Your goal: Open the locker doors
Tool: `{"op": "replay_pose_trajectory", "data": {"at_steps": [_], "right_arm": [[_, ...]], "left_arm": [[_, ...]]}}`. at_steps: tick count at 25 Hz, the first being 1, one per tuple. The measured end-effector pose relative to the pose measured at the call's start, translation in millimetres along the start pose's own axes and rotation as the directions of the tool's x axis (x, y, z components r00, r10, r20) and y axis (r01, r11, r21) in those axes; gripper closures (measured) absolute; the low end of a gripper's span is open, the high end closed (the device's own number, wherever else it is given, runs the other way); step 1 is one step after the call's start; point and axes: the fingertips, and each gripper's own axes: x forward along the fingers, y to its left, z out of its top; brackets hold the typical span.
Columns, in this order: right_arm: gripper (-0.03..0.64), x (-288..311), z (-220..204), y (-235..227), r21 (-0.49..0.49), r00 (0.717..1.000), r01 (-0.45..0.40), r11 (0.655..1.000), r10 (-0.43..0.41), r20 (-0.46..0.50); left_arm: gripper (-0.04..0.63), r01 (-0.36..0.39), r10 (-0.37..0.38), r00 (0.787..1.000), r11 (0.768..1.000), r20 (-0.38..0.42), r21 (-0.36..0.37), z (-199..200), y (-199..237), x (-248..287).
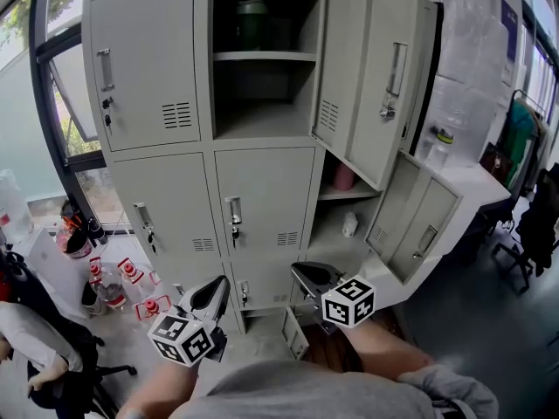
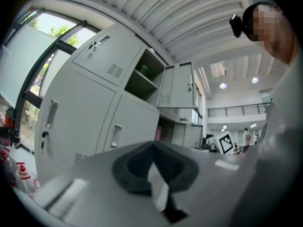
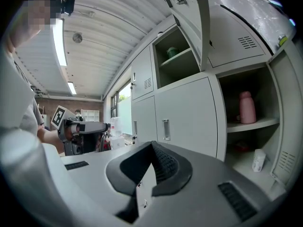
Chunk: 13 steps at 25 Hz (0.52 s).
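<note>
The grey locker cabinet (image 1: pixel 262 182) stands in front of me. Its top-middle door (image 1: pixel 384 77) and middle-right door (image 1: pixel 419 225) hang open to the right, and a small bottom door (image 1: pixel 293 332) is ajar. The top-left door (image 1: pixel 144 59), the middle-left door (image 1: pixel 162 212) and the centre door (image 1: pixel 265 199) are closed. A pink bottle (image 1: pixel 344 176) stands on an open shelf. My left gripper (image 1: pixel 214 297) and right gripper (image 1: pixel 307 278) hover low before the bottom row, both shut and holding nothing. The jaws meet at the tips in the left gripper view (image 2: pixel 154 145) and the right gripper view (image 3: pixel 152 145).
Several bottles with red labels (image 1: pixel 131 278) stand on the floor at the left, by a window. An office chair (image 1: pixel 61 365) with a seated person's sleeve is at the lower left. A white counter (image 1: pixel 476 186) and a dark chair (image 1: pixel 528 234) are on the right.
</note>
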Motion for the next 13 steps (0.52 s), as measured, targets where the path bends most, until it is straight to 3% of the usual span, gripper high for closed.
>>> {"op": "replay_pose_trajectory", "data": {"at_steps": [13], "right_arm": [[0.612, -4.5, -1.4, -2.7, -0.001, 1.000, 0.006, 1.000, -0.006, -0.004]], "left_arm": [[0.592, 0.004, -0.004, 1.000, 1.000, -0.006, -0.010, -1.6, -3.8, 0.2]]}}
